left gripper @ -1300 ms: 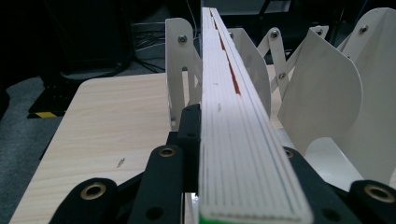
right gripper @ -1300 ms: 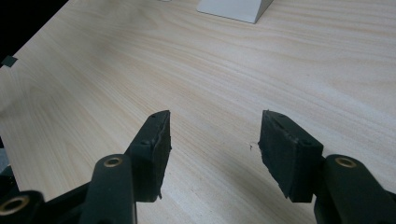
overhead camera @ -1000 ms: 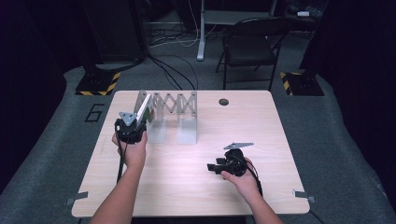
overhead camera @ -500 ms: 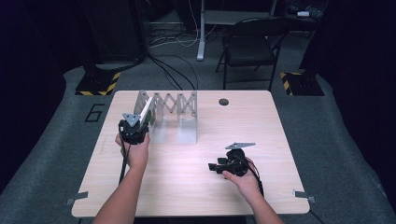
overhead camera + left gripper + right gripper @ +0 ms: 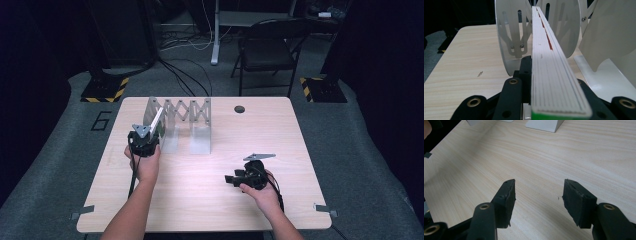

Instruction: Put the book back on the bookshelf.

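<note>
White page edges mark the book [image 5: 549,65], a thin volume with a green cover corner at its near end, clamped between the black jaws of the left gripper [image 5: 541,100] and pointing away from the camera that rides on it. In the high view the book [image 5: 156,121] slants up from the left gripper [image 5: 145,137] toward the left end of the rack [image 5: 182,117], a pale metal accordion-style stand with upright divider plates and flat feet, which stands on the far left part of the table [image 5: 280,135]. The left gripper view shows the book's far end reaching in between two rounded divider plates of the rack [image 5: 510,32], with another plate just to the right; whether the book touches any plate cannot be told. The person's left hand [image 5: 146,162] holds that gripper just in front of the rack. Well apart, on the near right part of the light wooden table, the right hand [image 5: 262,192] rests with the right gripper [image 5: 235,178] lying low and pointing left. Its jaws stand apart with nothing between them, only bare wood grain beneath the right gripper [image 5: 537,195].
</note>
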A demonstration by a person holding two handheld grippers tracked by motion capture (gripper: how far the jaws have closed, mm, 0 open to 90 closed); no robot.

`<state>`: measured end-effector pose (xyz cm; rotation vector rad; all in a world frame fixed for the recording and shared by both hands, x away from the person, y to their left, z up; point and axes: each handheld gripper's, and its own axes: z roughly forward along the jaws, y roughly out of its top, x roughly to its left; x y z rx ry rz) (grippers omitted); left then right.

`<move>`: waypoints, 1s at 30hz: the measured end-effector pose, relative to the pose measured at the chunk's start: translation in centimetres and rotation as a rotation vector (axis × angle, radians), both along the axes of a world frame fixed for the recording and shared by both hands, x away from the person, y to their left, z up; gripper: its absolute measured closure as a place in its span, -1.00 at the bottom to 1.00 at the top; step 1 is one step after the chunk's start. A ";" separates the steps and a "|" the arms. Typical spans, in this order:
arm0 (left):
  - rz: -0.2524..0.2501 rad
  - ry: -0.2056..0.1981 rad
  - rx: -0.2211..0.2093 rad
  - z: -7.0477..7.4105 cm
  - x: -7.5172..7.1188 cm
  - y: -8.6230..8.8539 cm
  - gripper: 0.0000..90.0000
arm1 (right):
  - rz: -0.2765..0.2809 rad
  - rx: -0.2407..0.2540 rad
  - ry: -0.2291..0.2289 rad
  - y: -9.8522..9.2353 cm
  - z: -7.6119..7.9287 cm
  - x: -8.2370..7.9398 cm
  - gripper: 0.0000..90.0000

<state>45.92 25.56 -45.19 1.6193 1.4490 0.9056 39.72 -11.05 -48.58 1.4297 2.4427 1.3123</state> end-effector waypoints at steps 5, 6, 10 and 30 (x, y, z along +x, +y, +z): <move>-0.005 0.023 0.001 0.0 0.1 0.0 0.67 | -0.001 -0.003 -0.011 -0.3 0.0 -0.1 -0.04; -0.002 0.026 -0.007 -0.1 0.1 0.0 0.67 | 0.000 -0.003 -0.013 -0.3 0.0 -0.1 -0.04; -0.003 0.041 -0.009 -0.4 0.4 -0.2 0.65 | -0.009 -0.001 -0.002 -0.3 0.0 -0.2 -0.04; -0.009 0.095 0.004 -0.7 0.7 -0.1 0.53 | -0.010 -0.008 -0.005 -0.5 -0.1 -0.3 -0.04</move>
